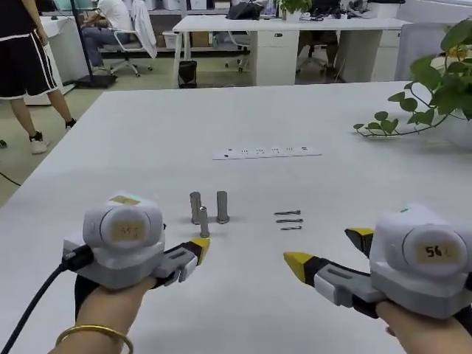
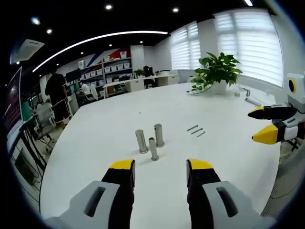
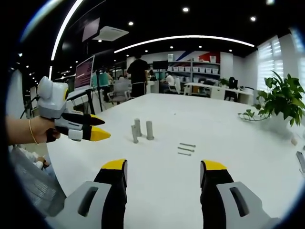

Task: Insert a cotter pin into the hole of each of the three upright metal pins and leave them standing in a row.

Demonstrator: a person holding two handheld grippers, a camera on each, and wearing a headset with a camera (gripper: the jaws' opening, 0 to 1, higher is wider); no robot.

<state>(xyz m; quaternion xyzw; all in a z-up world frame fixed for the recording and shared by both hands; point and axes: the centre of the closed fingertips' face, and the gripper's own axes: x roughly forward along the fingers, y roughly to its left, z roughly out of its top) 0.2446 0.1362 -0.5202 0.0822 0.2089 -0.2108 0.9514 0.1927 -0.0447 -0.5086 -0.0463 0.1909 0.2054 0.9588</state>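
While left gripper (image 1: pixel 195 252) hovers level short of metal pins (image 1: pixel 206 210) | jaws apart, empty | right gripper (image 1: pixel 329 247) likewise, jaws wider

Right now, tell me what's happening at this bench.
A person holds a gripper in each hand over a white table. The left gripper and the right gripper are both open and hold nothing. Three metal pins stand upright in a tight cluster ahead of the left one. Three cotter pins lie side by side to their right, none inserted yet.
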